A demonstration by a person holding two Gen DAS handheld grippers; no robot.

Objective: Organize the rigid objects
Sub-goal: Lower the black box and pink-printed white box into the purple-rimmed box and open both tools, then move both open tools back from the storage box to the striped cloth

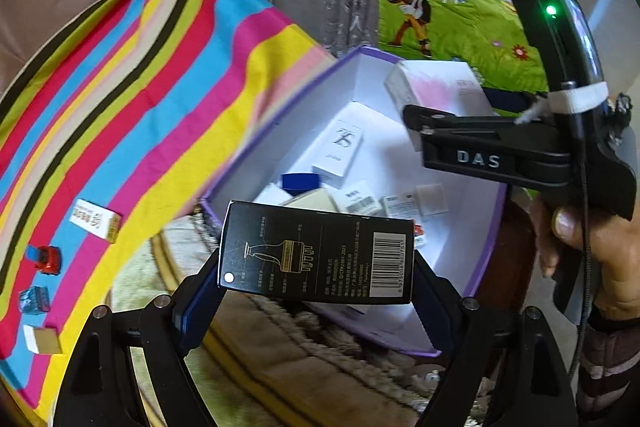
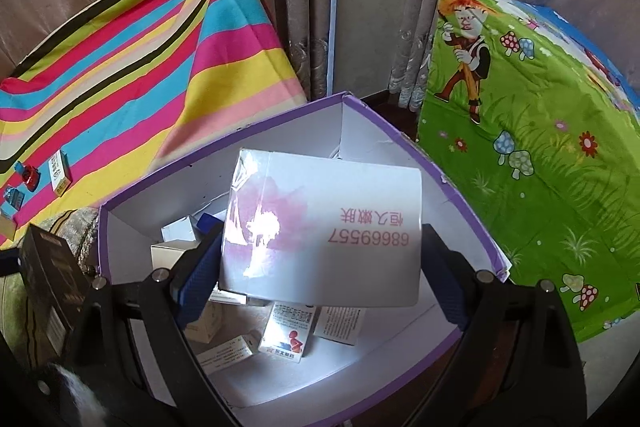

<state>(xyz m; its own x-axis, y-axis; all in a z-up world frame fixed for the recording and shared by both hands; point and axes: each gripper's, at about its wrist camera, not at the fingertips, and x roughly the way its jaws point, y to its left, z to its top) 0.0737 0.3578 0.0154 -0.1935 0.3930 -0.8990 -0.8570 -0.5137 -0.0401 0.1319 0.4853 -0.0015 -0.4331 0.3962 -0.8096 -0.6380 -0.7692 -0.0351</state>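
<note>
The left gripper [image 1: 318, 269] clamps one black cardboard carton [image 1: 316, 253]; the right gripper [image 2: 320, 259] clamps one white glossy carton [image 2: 324, 227] above the purple-rimmed white box [image 2: 460, 187].

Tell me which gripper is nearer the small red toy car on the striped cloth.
Left. The left gripper, shut on a black carton, hangs beside the striped cloth near the red toy car; the right gripper holds a white box over the purple-rimmed box, farther away.

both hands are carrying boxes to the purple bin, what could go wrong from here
The black box is gripped by its ends near the bin's edge; let go there, it may catch the rim or fall outside. The white box hangs over smaller cartons and could land crooked on them. The two grippers are close and could bump.
</note>
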